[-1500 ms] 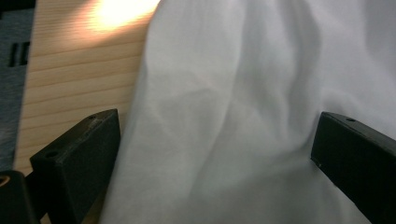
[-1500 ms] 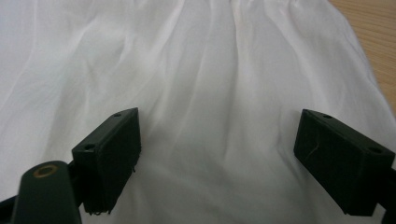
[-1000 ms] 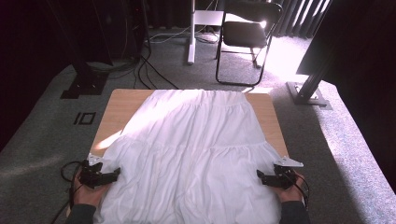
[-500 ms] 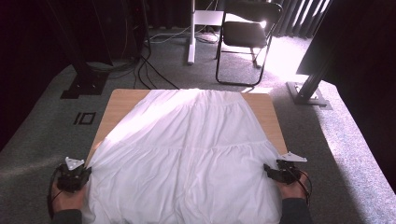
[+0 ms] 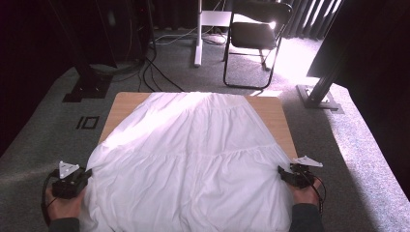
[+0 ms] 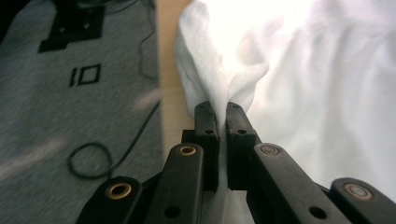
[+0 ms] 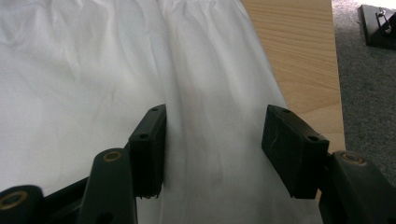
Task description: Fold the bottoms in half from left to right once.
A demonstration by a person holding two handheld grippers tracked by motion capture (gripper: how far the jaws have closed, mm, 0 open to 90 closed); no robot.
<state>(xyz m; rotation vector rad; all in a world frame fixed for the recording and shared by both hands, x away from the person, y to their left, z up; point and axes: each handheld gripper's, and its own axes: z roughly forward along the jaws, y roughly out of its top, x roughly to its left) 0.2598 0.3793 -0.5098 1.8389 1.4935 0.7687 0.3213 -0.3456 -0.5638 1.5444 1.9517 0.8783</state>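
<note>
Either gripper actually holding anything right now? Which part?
Left gripper is shut on the white cloth, pinching its side edge. Right gripper straddles the opposite edge, jaws apart, holding nothing.

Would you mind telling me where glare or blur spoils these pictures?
High view: sunlight burns out the floor by the chair and the far edge of the white cloth; the surroundings sink into shadow. Left gripper view: the cloth above the left gripper, shut on a fold, is overexposed, and the carpet looks smeared. Right gripper view: evenly lit, the right gripper soft up close.
</note>
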